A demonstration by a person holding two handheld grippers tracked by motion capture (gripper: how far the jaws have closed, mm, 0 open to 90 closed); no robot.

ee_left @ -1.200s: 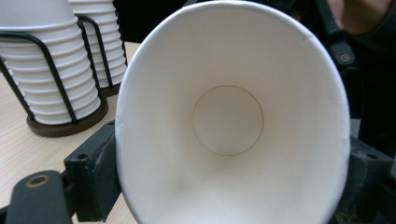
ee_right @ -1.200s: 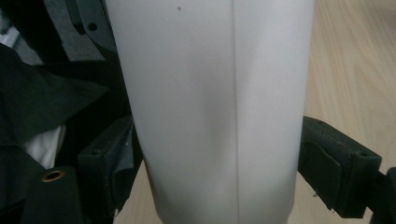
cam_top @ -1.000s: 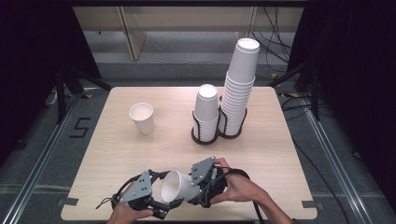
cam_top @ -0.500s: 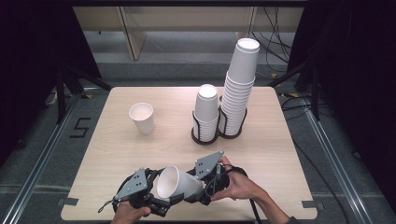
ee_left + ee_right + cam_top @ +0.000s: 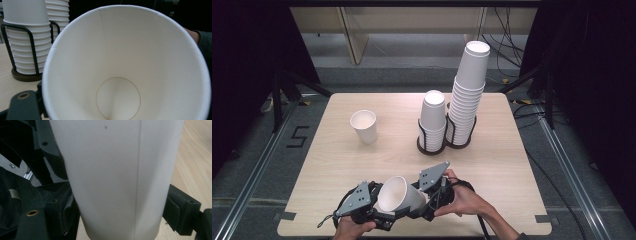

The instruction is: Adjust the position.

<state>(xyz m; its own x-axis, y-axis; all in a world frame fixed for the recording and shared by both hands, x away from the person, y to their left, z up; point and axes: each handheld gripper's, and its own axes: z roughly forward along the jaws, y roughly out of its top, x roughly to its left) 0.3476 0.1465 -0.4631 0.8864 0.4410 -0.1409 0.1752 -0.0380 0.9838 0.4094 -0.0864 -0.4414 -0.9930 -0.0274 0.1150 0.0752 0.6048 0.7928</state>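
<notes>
At the near edge of the counter (image 5: 337,150), both hands hold a white paper cup (image 5: 399,196) between their grippers. The cup lies tilted on its side above the wood, its open mouth turned to the left and toward the camera of the left gripper (image 5: 362,207), whose view looks straight down into the cup (image 5: 125,65) to the round base.

The left gripper's jaws have just been closing and now stand nearly shut at the cup's rim; one dark jaw shows at the lower left beside the rim in the left gripper view. Whether its pads actually pinch the paper wall cannot be told.

The right gripper (image 5: 432,192) meets the cup from the other side, at its body near the base. In the right gripper view the cup's wall (image 5: 112,177) stands between the two black jaws, which sit against either side of it, closed on the cup.

Farther back on the counter stand a single upright paper cup (image 5: 363,126) at the left and, right of centre, a black wire cup holder (image 5: 432,142) carrying a short stack of cups (image 5: 433,117) and a tall stack of cups (image 5: 468,90) side by side.
</notes>
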